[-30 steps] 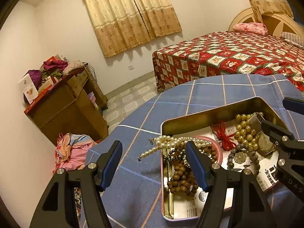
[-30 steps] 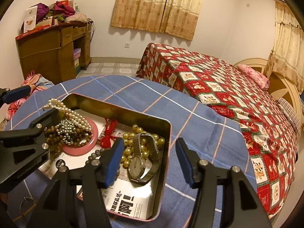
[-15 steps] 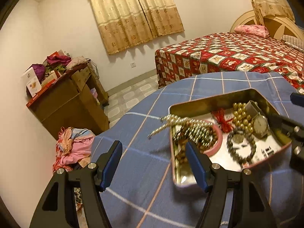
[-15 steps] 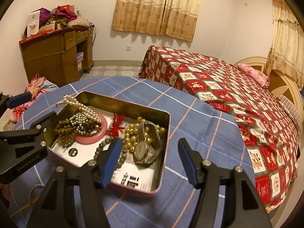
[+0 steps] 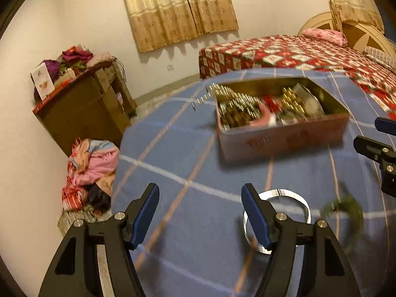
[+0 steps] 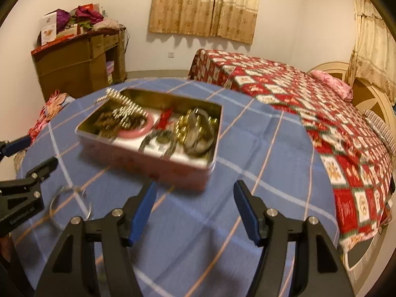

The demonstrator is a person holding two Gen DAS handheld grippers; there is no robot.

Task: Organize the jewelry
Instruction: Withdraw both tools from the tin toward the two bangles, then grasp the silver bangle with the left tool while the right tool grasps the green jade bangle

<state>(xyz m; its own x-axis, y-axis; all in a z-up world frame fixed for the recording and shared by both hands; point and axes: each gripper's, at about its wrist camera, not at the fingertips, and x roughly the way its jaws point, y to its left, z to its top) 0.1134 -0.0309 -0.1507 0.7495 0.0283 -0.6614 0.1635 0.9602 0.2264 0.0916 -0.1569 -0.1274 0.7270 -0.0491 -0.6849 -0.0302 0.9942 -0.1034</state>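
Jewelry tin point(image 6: 148, 146) sits far on the worktop point(image 6: 247, 153), both grippers' jaws released and empty, placed for reaching loose silver bangle point(image 5: 284, 198).

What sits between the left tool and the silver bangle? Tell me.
Nothing visible. The silver bangle lies on the blue cloth just past the open left tool, partly hidden behind its right finger. The tin sits farther back.

White walls point(image 6: 284, 24), warm indoor light. Beige patterned curtains point(image 6: 205, 5) drawn. Bed point(image 6: 309, 94) under red patchwork quilt, pink pillow point(image 6: 331, 84) at headboard. Brown wooden cabinet point(image 6: 74, 66) piled with clutter; heap of clothes point(image 5: 91, 170) on floor beside it.
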